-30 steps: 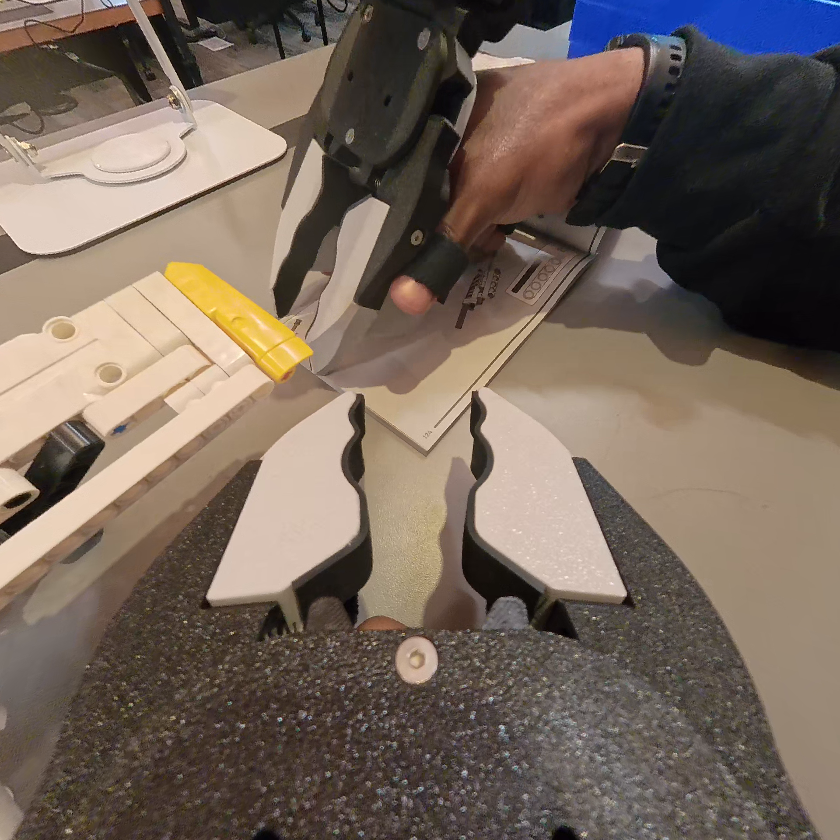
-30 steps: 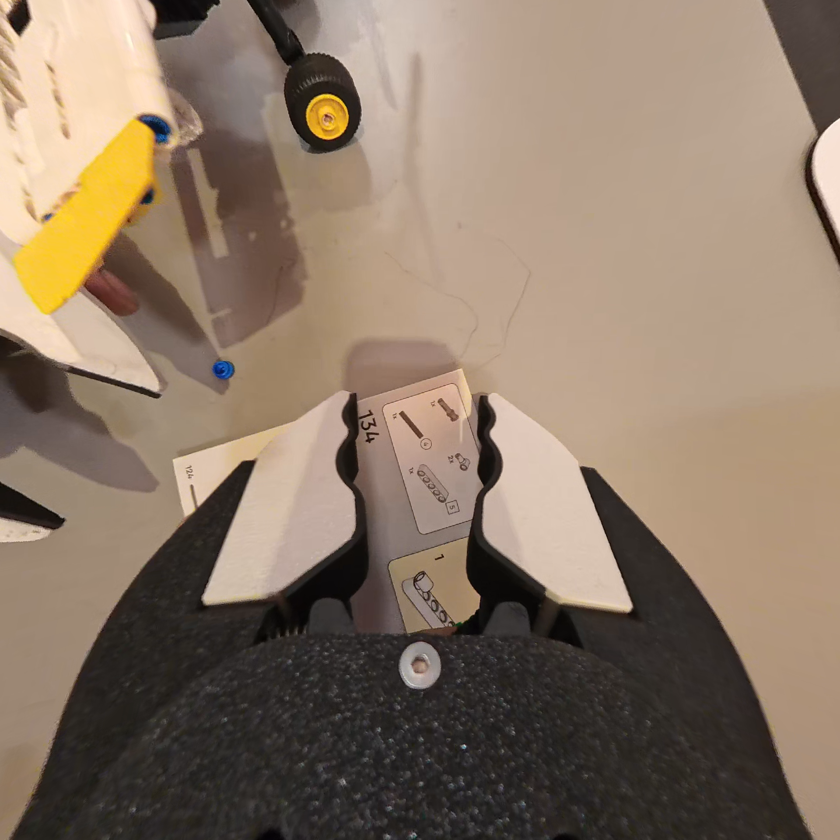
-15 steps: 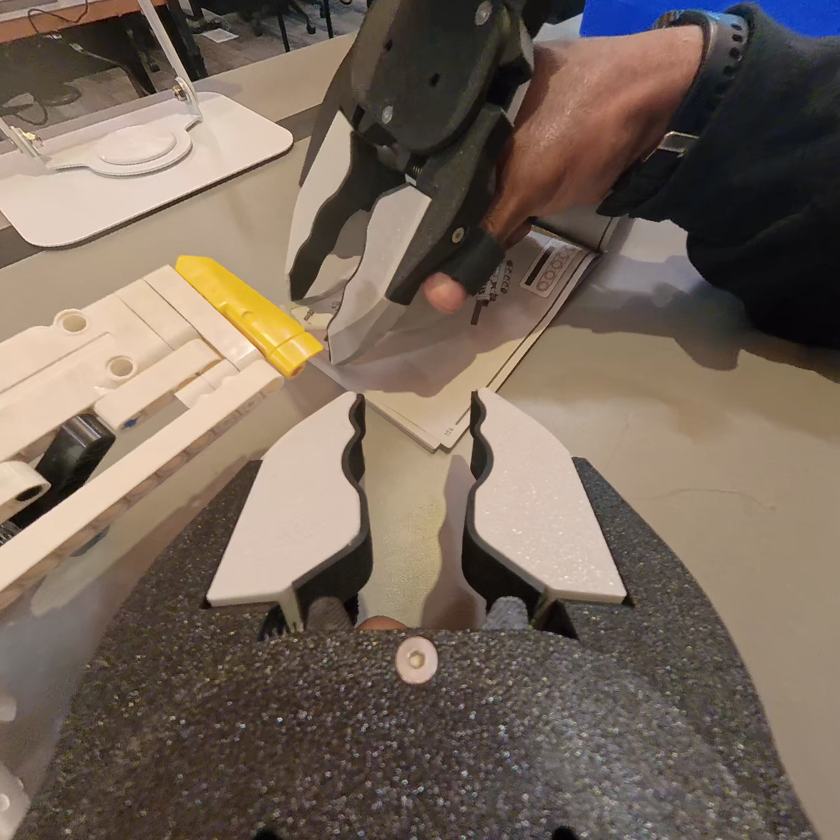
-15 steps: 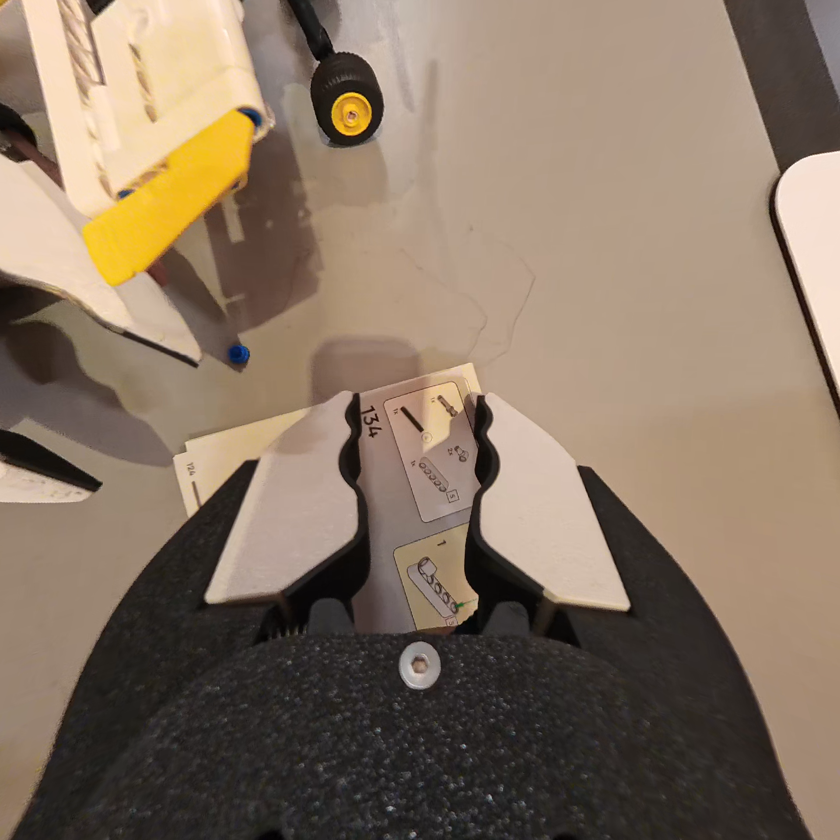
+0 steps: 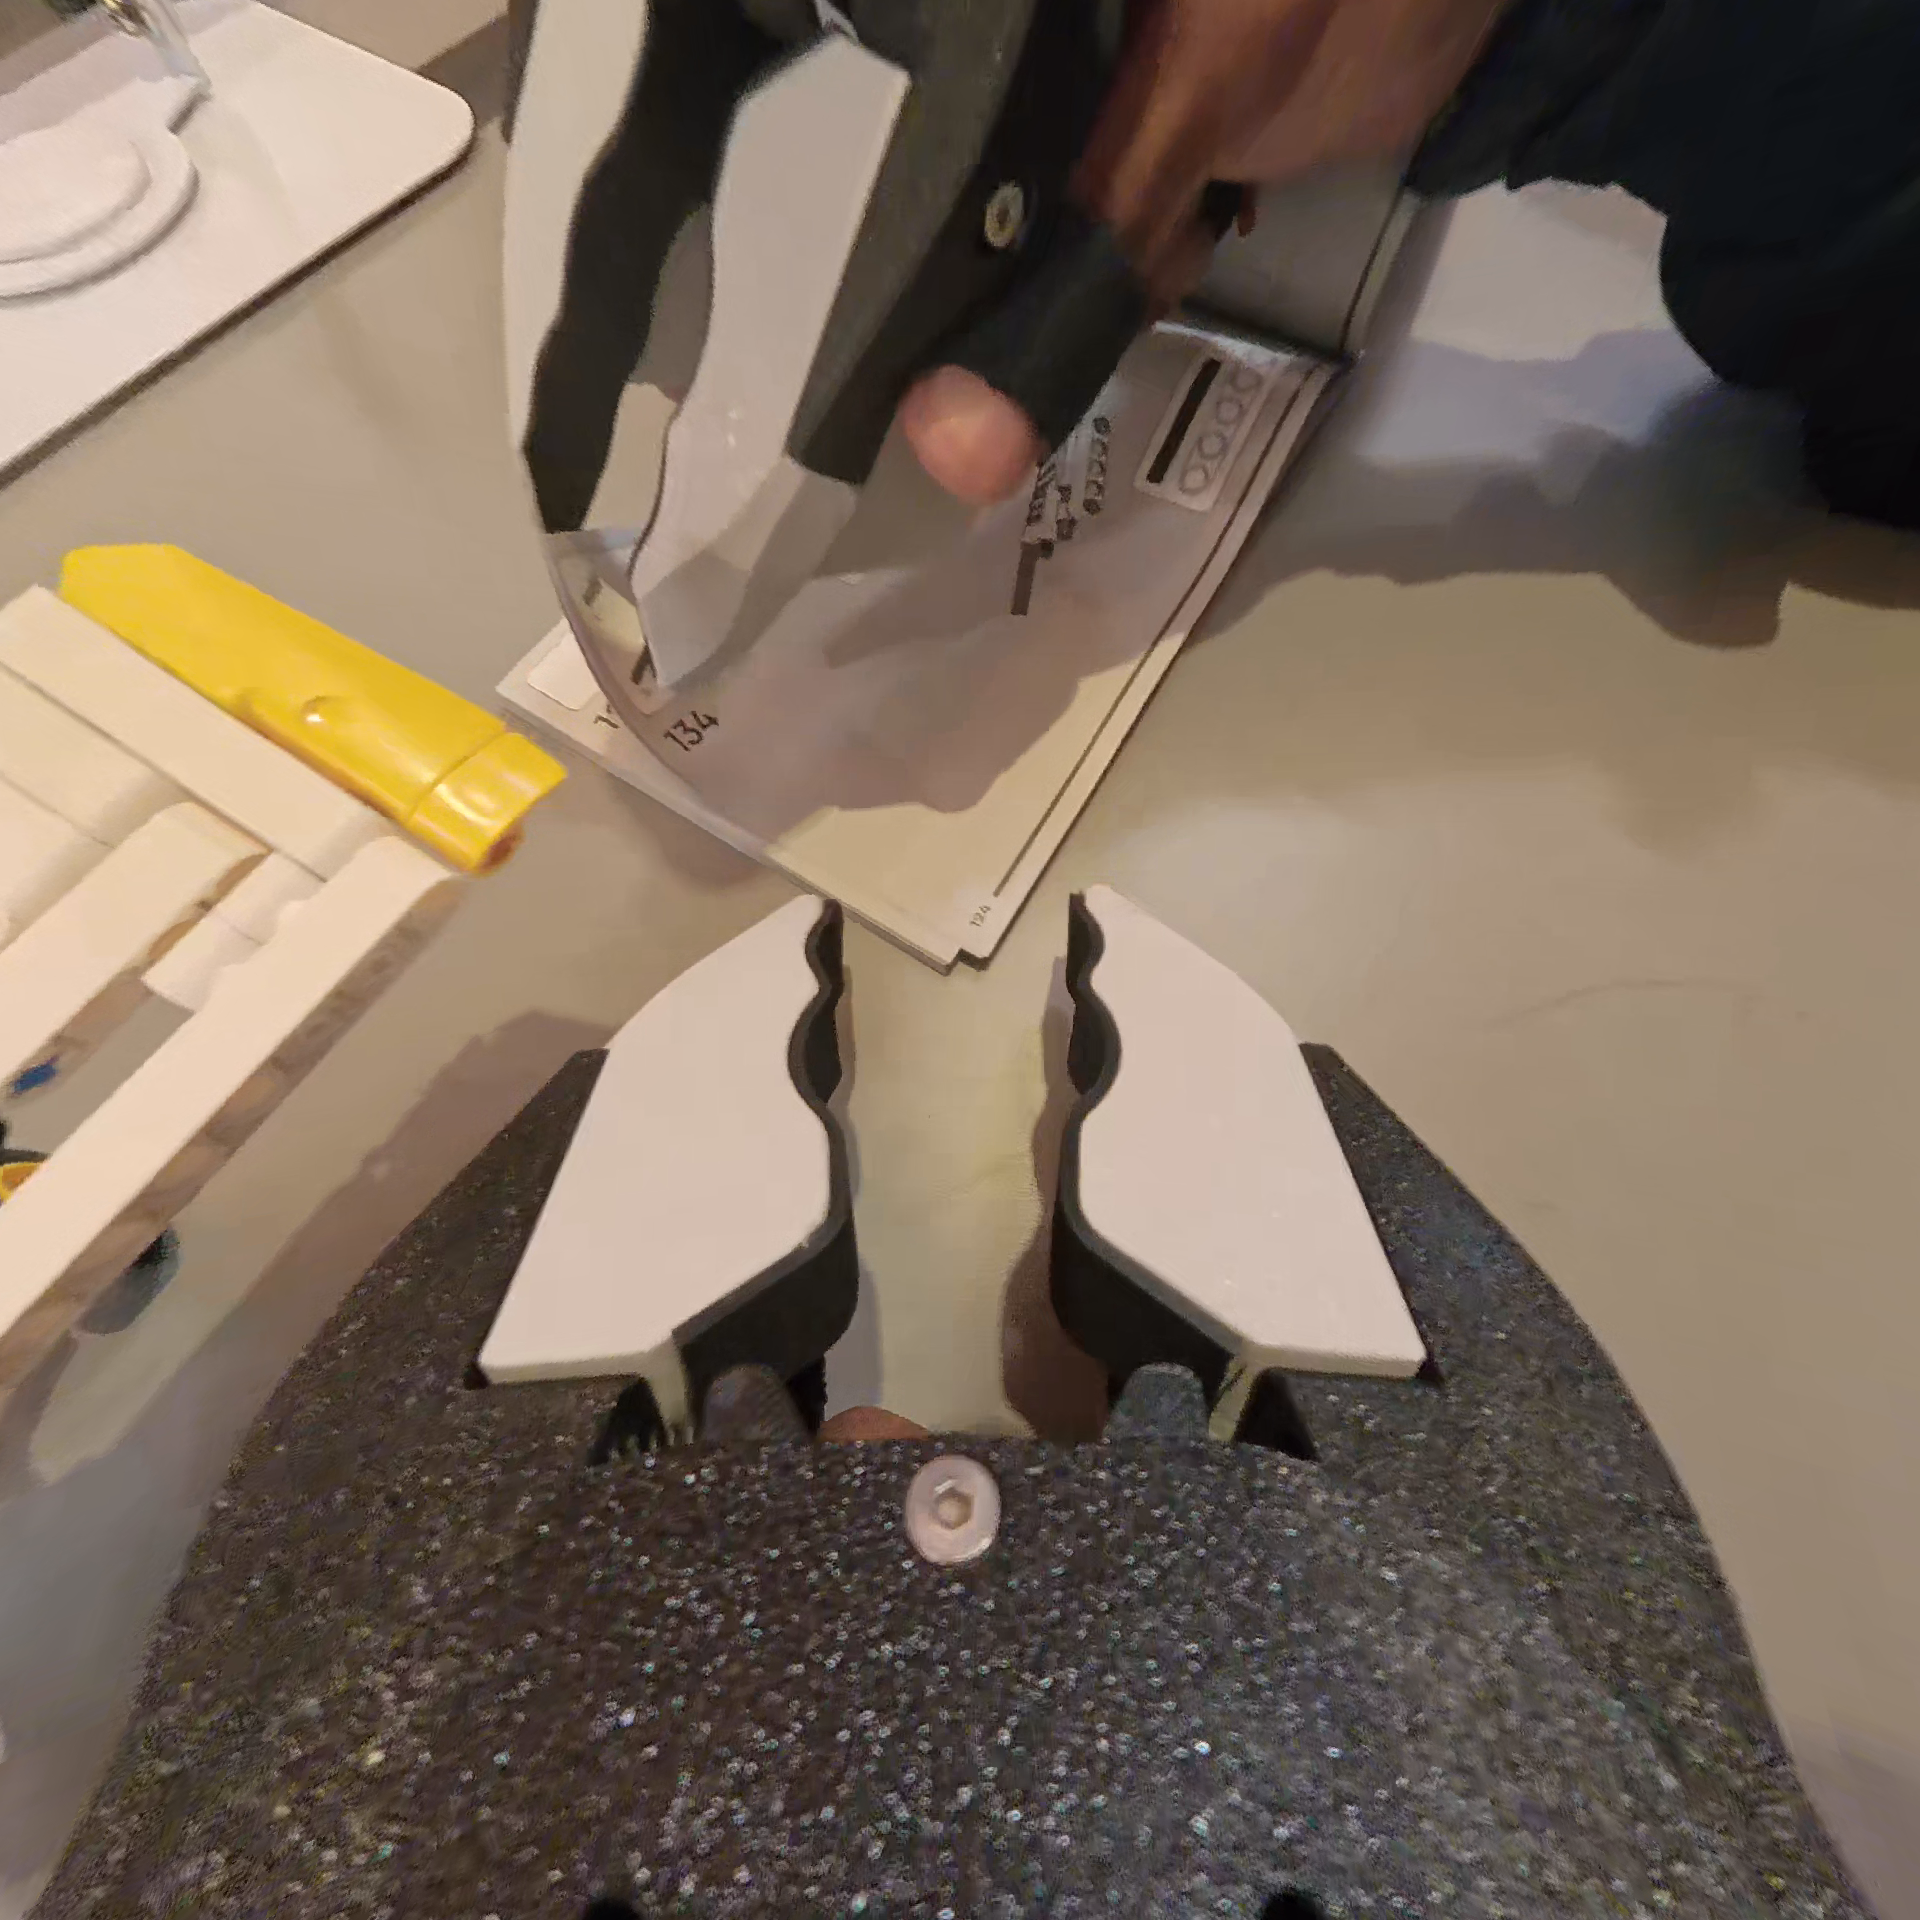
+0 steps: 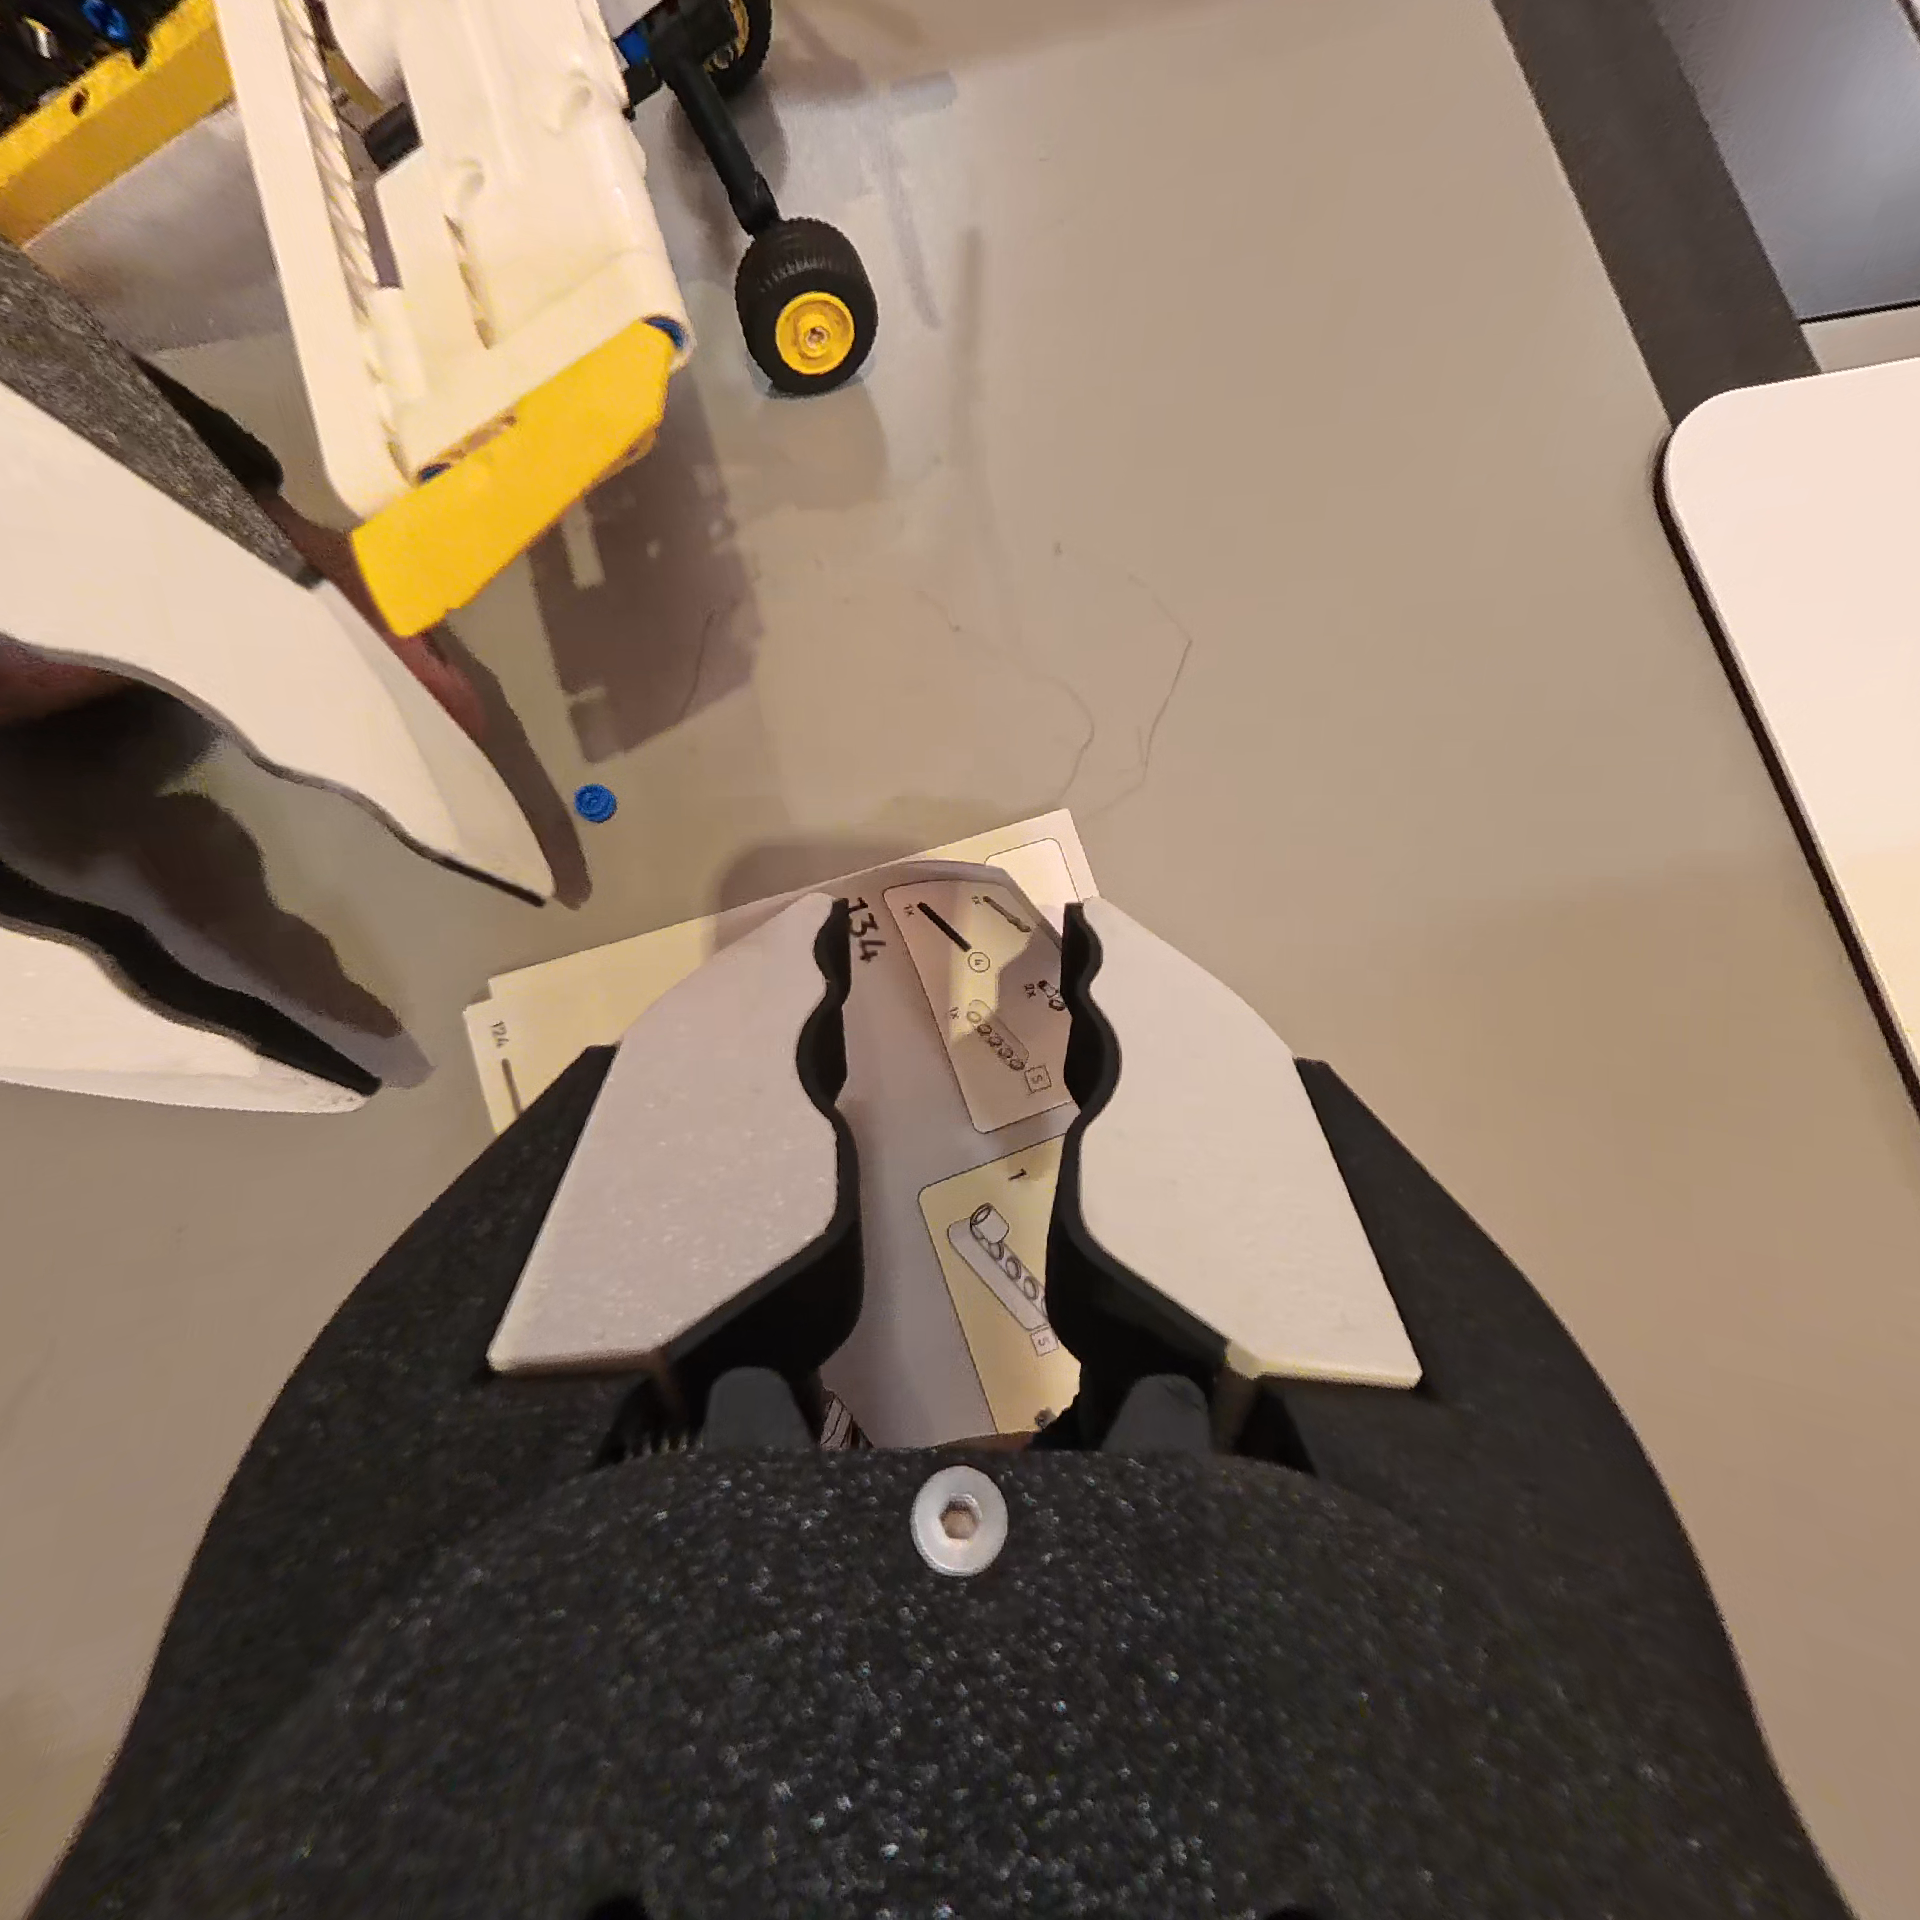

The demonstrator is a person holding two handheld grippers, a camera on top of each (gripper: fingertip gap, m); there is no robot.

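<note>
left gripper [image 5: 951, 935]: jaws apart, bare, at corner of instruction booklet [image 5: 935, 810] | right gripper [image 6: 951, 935]: jaws apart, curled page [image 6: 935, 1039] lying between them | booklet flat on table [image 6: 1351, 727], printed diagrams and page numbers | white-yellow brick model [image 6: 468, 312] beside it

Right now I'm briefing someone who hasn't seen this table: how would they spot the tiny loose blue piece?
Start at the white and yellow brick-built model at the far left of the grey table. Just below its yellow end, between it and the open instruction booklet, lies a small round blue stud. It lies alone on bare tabletop, much smaller than the yellow-hubbed black wheel.
</note>
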